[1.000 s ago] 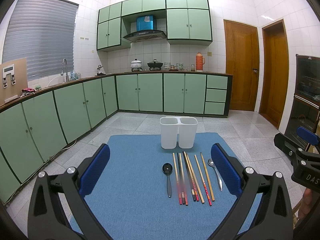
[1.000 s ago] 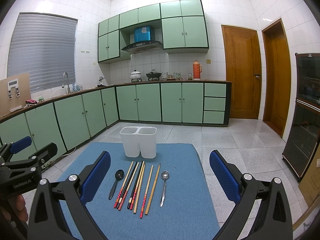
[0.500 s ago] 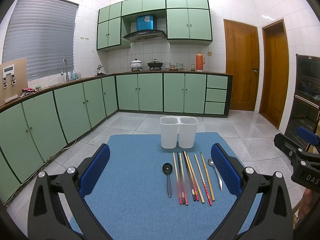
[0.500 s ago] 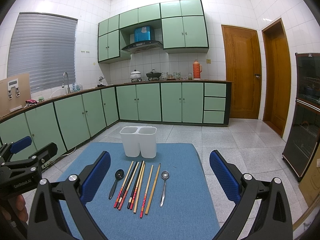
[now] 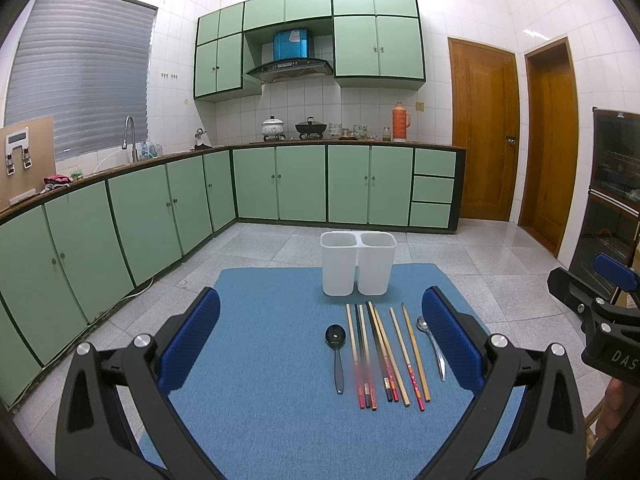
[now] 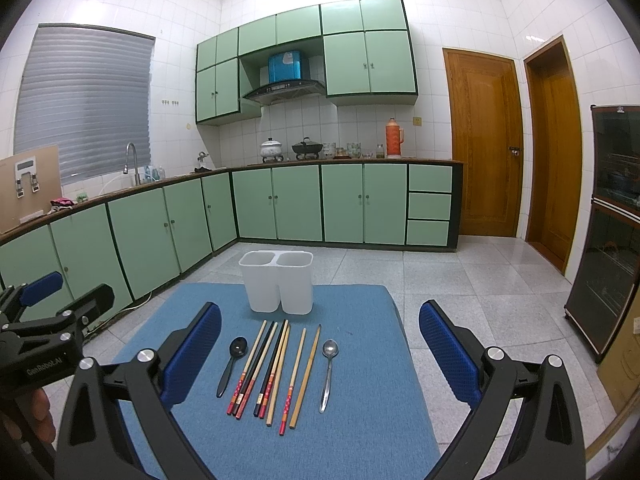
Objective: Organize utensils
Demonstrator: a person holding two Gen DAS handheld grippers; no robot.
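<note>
Matt blue cloth mat (image 6: 360,400), smooth white plastic holder (image 6: 278,284), wooden chopsticks (image 6: 305,376), glossy metal spoon (image 6: 328,372)

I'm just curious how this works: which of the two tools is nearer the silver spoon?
Right, probably. The silver spoon lies at the row's right end, between the right tool's open fingers. The left tool is further left, the spoon beside its right finger.

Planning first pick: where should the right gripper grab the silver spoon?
Grip the silver spoon mid-handle, coming straight down with the right gripper closing across it. It lies flat on the mat, bowl toward the bins, at the row's right end, so that side is free; chopsticks lie left.
</note>
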